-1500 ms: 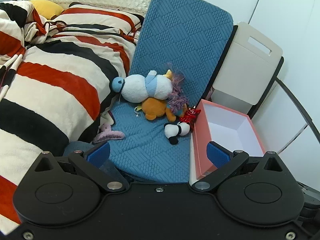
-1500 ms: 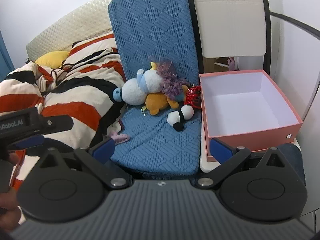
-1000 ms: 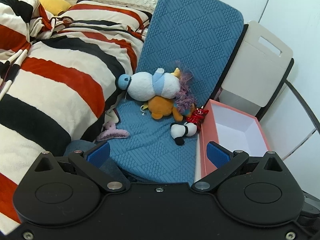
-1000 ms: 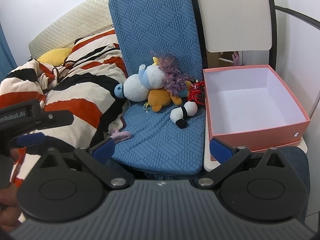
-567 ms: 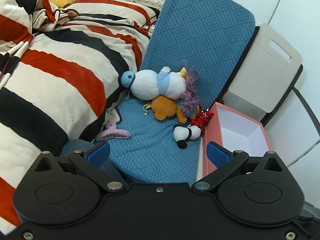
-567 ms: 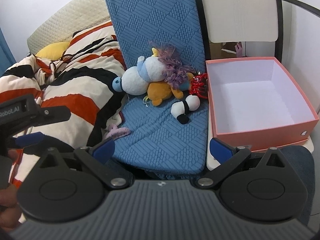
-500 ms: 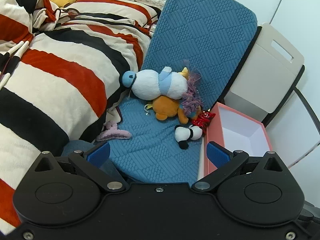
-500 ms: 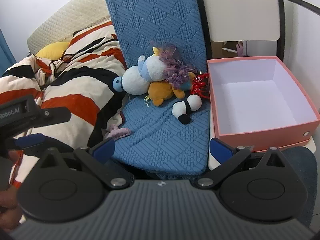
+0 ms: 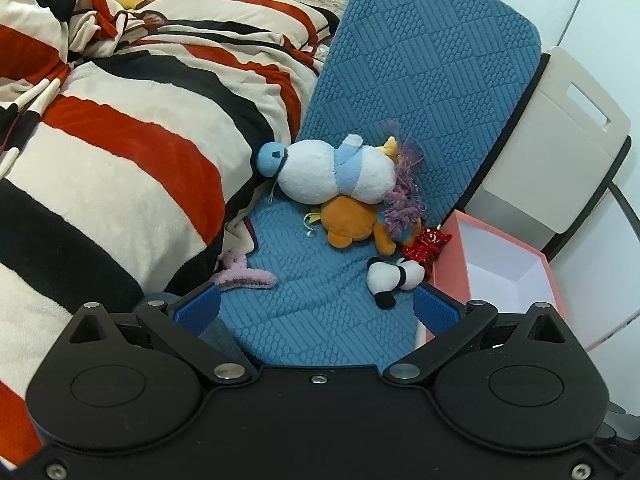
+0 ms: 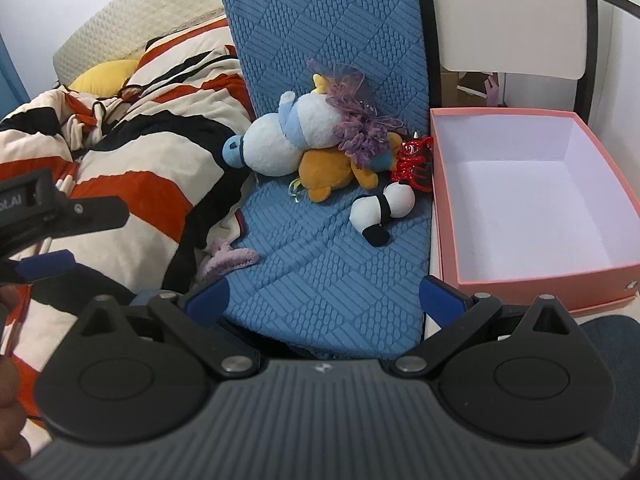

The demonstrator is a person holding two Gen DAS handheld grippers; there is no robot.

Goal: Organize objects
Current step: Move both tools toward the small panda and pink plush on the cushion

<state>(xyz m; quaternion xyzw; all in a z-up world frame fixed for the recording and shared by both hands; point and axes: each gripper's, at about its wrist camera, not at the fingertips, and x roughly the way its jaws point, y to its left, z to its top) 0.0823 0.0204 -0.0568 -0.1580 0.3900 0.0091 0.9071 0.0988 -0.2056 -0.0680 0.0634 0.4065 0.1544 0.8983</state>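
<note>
Both spread hand-held grippers [image 9: 316, 310] [image 10: 322, 296] moved closer; plush pile [image 10: 316, 148] ahead, untouched.

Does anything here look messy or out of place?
Yes. The plush toys lie heaped on the blue cushion, while the pink box beside them sits empty. A purple hair clip is wedged against the striped blanket.

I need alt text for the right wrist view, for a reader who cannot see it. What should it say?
An open right gripper faces a blue quilted mat holding a pile of plush toys, beside an empty pink box on the right. A striped blanket lies left, where the left gripper shows at the edge.
</note>
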